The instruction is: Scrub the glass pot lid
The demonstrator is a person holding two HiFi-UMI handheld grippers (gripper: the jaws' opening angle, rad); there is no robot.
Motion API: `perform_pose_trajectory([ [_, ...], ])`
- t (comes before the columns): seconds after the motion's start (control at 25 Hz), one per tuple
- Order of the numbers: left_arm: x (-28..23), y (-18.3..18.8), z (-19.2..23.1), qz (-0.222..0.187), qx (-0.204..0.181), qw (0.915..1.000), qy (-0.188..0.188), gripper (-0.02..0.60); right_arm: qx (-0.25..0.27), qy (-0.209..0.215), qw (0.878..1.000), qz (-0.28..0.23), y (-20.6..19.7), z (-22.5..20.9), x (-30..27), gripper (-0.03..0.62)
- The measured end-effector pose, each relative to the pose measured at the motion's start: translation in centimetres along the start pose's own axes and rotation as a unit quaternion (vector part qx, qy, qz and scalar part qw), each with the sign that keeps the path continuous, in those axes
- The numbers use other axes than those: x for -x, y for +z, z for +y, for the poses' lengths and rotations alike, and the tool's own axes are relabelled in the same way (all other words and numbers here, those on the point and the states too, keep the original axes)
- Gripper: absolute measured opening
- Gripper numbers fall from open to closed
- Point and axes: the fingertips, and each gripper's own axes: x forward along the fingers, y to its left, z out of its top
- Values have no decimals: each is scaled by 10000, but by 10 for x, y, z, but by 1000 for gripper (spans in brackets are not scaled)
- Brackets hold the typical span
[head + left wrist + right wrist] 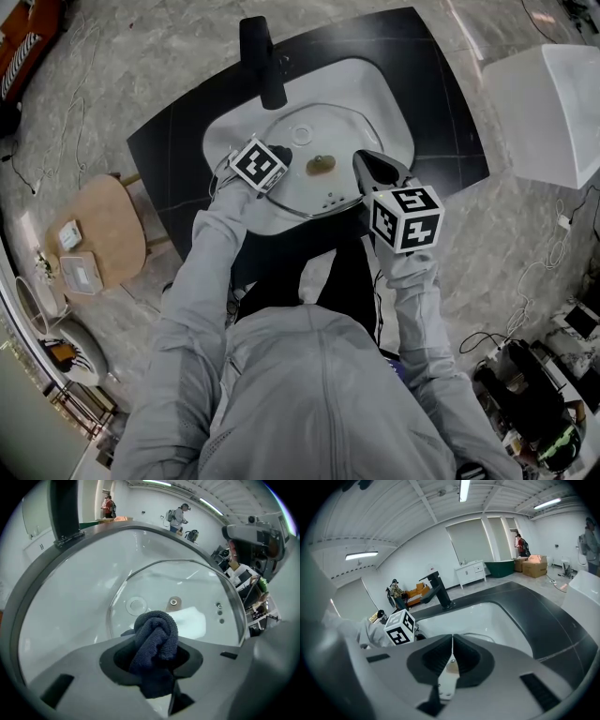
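The glass pot lid (323, 141) lies in the white sink basin (384, 89), its brown knob fitting (322, 166) at the middle. In the left gripper view the lid (197, 590) fills the basin ahead, steel rim all round. My left gripper (283, 155) hangs over the lid's left part, shut on a bunched dark blue cloth (155, 637) that sticks out past the jaws. My right gripper (364, 164) is above the lid's right edge. Its jaws (452, 654) meet in a thin line with nothing visible between them.
A black faucet (264, 61) stands at the back of the basin on the black counter (441, 103). A white box (553, 103) sits on the floor to the right, a round wooden stool (103, 230) to the left. Cables trail on the floor.
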Motion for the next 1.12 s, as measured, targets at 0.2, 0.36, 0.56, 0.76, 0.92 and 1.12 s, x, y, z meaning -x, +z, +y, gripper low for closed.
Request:
perform_pose_trajectory([
  [0.2,-13,4,16,-128,165,9988,435,132,-38,52,10000,35,-1,-3,-3,31],
  [0.36,-20,11,18,-143,226,9981,550,132,-47,67,9999,75,-3,-8,-3,31],
  [0.56,-26,21,28,-175,314,9964,767,132,-79,93,9998,172,-8,-15,-5,31],
  [0.76,-32,34,38,-275,472,9934,1008,132,-67,132,9996,234,-9,-24,-6,31],
  [0.92,-39,46,39,-523,710,9914,972,132,-79,144,9995,269,-9,-33,-8,31],
  [1.12,-40,60,43,-834,1033,9871,897,132,-88,154,9994,300,-8,-42,-7,31],
])
